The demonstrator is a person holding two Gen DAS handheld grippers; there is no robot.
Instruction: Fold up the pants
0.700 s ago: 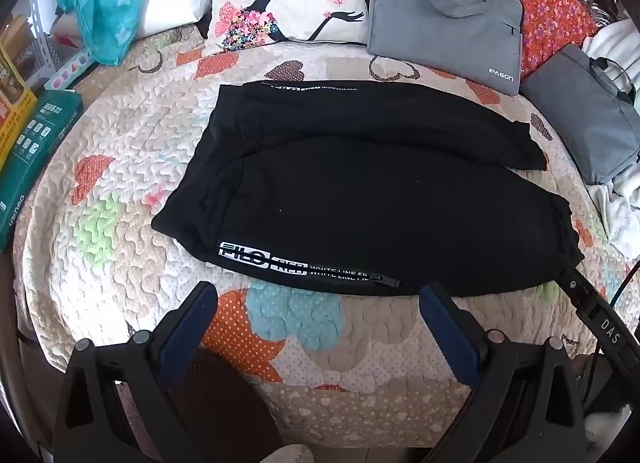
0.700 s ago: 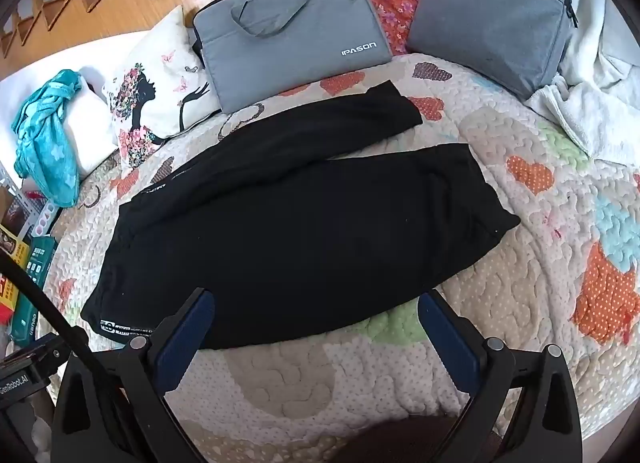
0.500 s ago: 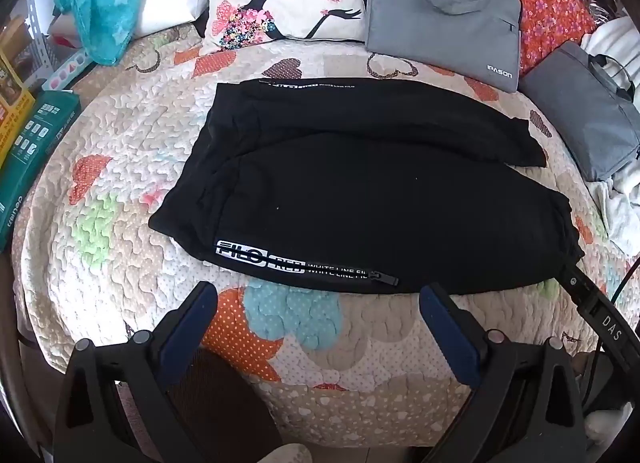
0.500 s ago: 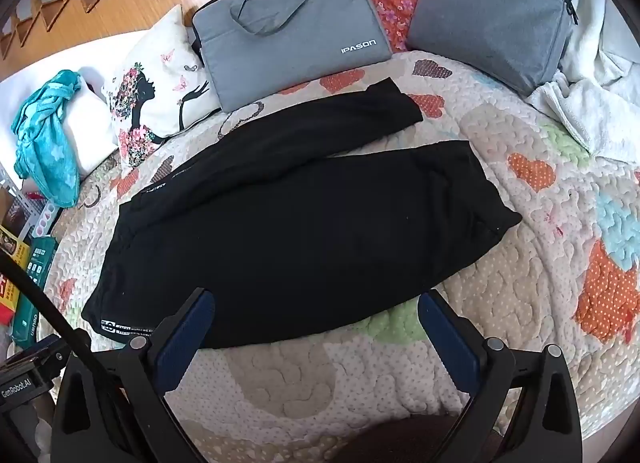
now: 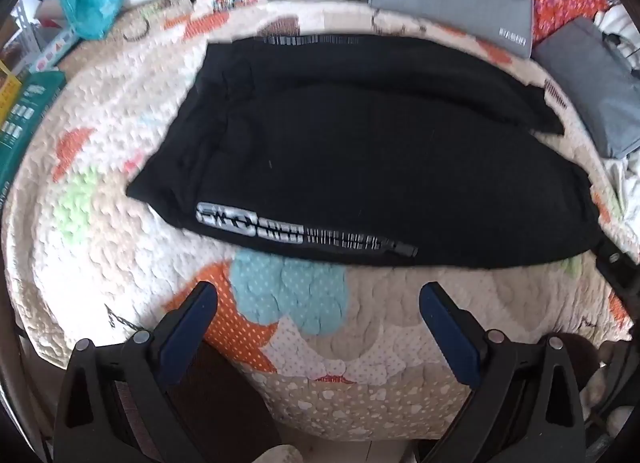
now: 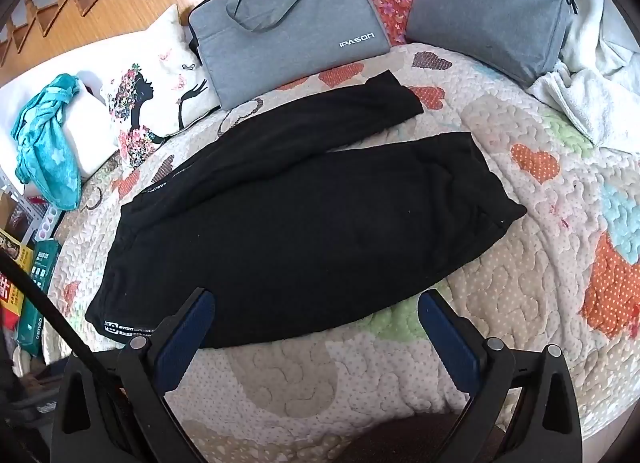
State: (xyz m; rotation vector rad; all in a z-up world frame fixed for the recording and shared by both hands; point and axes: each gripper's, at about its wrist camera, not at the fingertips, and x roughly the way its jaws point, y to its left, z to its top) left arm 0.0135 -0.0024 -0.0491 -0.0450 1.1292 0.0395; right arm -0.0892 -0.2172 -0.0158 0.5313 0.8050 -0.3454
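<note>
Currently both grippers, left gripper (image 5: 318, 317) and right gripper (image 6: 316, 323), spread wide, empty, above bed's near edge; black cotton pants (image 6: 296, 219) flat on quilted heart-patterned bed (image 6: 520, 295). Best pinch waistband and hem corners together.

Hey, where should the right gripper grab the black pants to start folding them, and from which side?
Probably the cuff corner of the near leg of the black pants. It lies flat on the quilt with a free edge pointing outward, so the open right gripper could come in low from the bare quilt on that side and pinch the hem. The left gripper, also open, suits the waistband corner.
</note>
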